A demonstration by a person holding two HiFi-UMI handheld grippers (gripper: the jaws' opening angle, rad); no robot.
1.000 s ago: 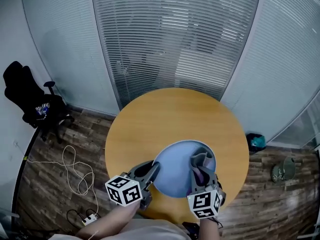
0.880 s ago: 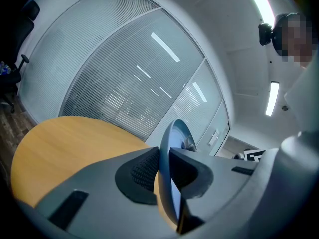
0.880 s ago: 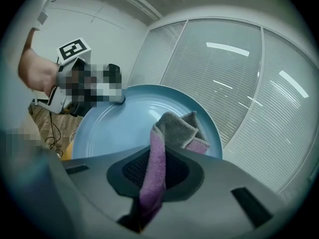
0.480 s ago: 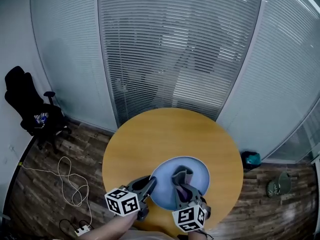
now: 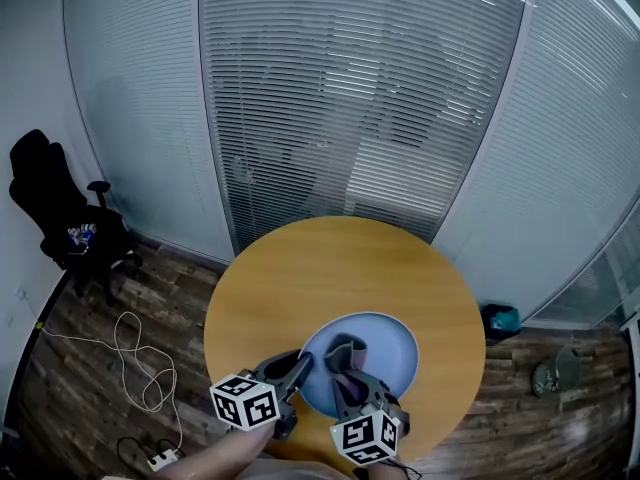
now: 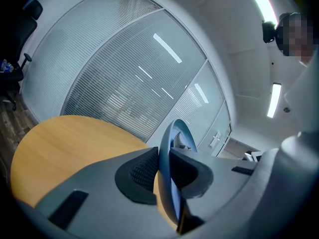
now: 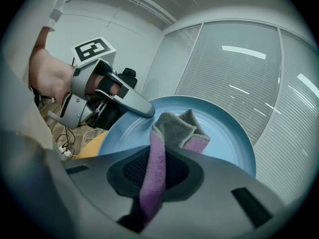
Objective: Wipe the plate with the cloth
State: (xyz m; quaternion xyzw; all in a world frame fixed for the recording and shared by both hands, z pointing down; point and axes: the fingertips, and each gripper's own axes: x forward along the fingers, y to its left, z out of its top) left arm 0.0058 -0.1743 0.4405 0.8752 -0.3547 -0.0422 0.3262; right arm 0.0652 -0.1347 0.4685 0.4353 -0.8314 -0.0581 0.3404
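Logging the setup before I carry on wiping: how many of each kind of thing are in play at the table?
plate: 1
cloth: 1
grippers: 2, the left gripper shut on the plate's rim and the right gripper shut on the cloth
total: 4

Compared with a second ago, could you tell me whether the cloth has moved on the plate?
Yes. The cloth, held by the right gripper, has slid leftward across the plate, from its right side toward the left gripper.
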